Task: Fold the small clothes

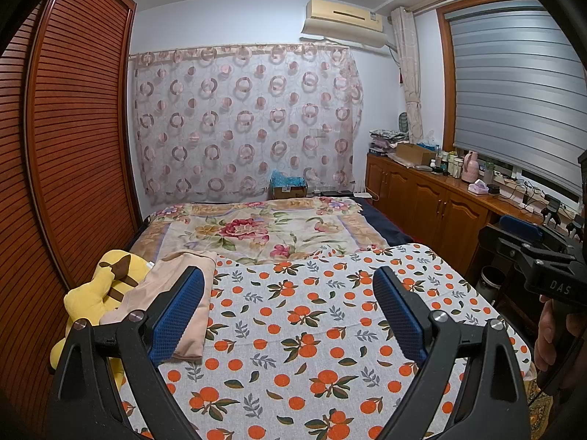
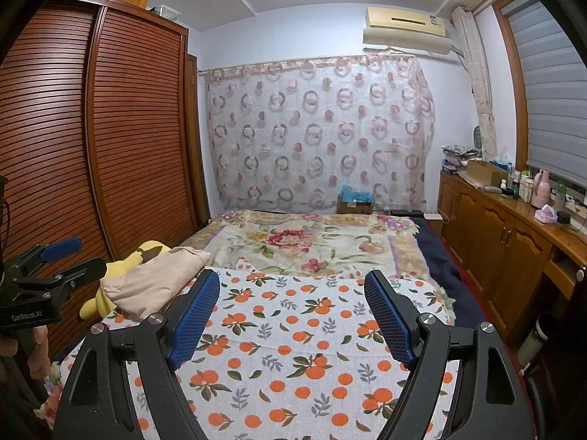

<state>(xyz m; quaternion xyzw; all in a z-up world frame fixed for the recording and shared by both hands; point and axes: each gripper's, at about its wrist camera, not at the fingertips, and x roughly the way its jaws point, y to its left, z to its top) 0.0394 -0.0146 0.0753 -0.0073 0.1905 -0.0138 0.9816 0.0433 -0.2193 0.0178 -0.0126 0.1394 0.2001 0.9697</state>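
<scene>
A beige garment (image 1: 179,293) lies crumpled at the left edge of the orange-print cloth (image 1: 312,330), partly on a yellow plush toy (image 1: 106,289). My left gripper (image 1: 290,286) is open and empty above the cloth, its left finger just over the garment's edge. The right gripper shows at the right edge of the left wrist view (image 1: 528,238). In the right wrist view the beige garment (image 2: 157,282) lies at the left, and my right gripper (image 2: 291,289) is open and empty above the orange-print cloth (image 2: 301,337). The left gripper (image 2: 73,256) is seen at the left there.
A floral blanket (image 1: 256,231) covers the bed beyond the cloth. A slatted wooden wardrobe (image 1: 73,128) stands at the left. A wooden cabinet (image 1: 422,190) with bottles and boxes runs along the right wall. A bin (image 1: 489,278) stands beside the bed.
</scene>
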